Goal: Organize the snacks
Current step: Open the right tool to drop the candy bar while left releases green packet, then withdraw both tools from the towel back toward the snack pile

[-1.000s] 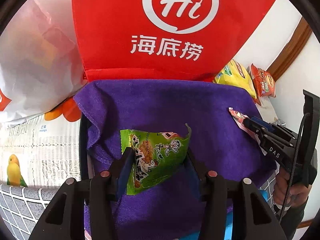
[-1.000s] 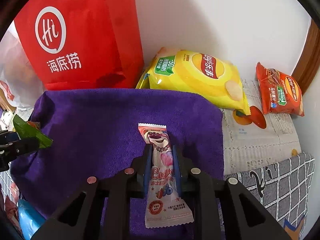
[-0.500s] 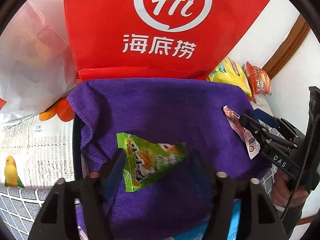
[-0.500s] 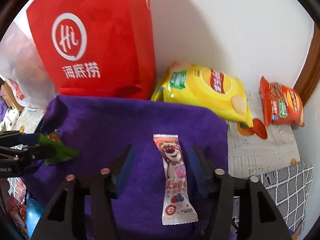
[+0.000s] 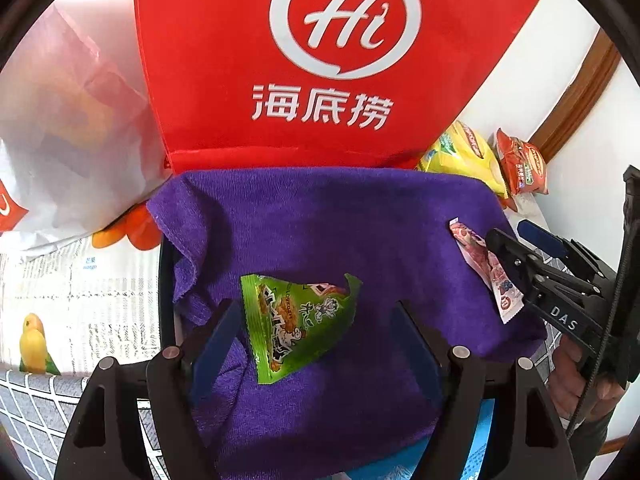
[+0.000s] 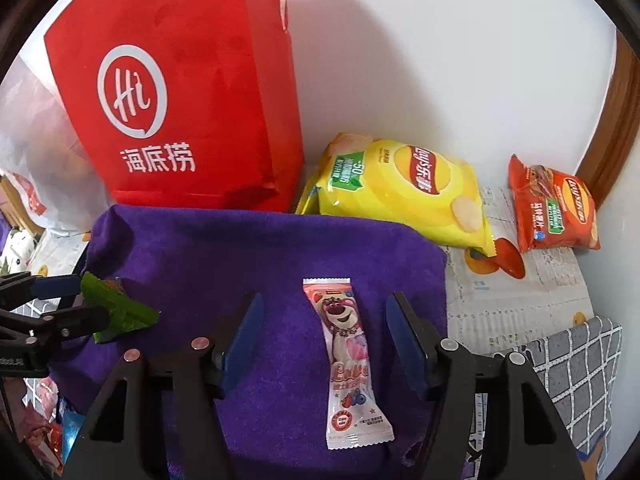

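A green snack packet (image 5: 298, 326) lies on the purple towel (image 5: 320, 220), between the wide-open fingers of my left gripper (image 5: 316, 320). A pink bear-print candy bar (image 6: 346, 354) lies on the same towel (image 6: 240, 248), between the open fingers of my right gripper (image 6: 324, 320). Neither gripper touches its snack. The green packet (image 6: 116, 312) and left gripper also show at the left of the right wrist view. The pink bar (image 5: 486, 272) and right gripper show at the right of the left wrist view.
A red Haidilao bag (image 6: 180, 92) stands behind the towel against the wall. A yellow chip bag (image 6: 404, 188) and a small orange chip bag (image 6: 554, 208) lie to the right on printed paper. A white plastic bag (image 5: 60, 128) sits at the left. A grey grid cloth (image 6: 572, 380) covers the front.
Both grippers opened and let go: the green packet and the pink bar now lie free on the towel. Both grippers drew back slightly.
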Demonstrator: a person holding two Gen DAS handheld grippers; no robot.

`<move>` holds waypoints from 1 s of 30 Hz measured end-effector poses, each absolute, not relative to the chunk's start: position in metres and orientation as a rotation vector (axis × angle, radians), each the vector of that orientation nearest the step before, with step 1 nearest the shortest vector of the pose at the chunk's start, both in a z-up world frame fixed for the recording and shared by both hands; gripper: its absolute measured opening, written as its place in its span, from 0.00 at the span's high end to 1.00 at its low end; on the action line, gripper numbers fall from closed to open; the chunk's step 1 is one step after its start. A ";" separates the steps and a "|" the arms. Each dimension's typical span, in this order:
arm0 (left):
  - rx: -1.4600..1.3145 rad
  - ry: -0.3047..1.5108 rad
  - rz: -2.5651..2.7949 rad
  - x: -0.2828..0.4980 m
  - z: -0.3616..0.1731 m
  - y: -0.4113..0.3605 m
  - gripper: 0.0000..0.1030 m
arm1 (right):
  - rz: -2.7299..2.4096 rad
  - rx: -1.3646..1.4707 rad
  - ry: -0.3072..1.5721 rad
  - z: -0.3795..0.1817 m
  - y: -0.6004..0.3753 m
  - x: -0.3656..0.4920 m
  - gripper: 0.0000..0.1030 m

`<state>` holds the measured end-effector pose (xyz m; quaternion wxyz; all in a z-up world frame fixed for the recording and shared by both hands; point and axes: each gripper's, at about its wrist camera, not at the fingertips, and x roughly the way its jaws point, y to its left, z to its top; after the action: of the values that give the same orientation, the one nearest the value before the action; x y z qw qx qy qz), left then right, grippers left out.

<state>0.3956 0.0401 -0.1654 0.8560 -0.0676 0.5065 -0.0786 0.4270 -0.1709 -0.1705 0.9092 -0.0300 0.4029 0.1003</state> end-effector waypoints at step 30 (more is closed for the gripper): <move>-0.105 1.009 -0.187 0.383 -0.139 0.032 0.25 | 0.120 -0.063 0.724 -0.147 -0.177 0.410 0.32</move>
<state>0.3827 0.0319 -0.1395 0.8700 -0.0503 0.4822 -0.0894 0.4100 -0.1772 -0.1469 0.9330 -0.0307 0.3538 0.0584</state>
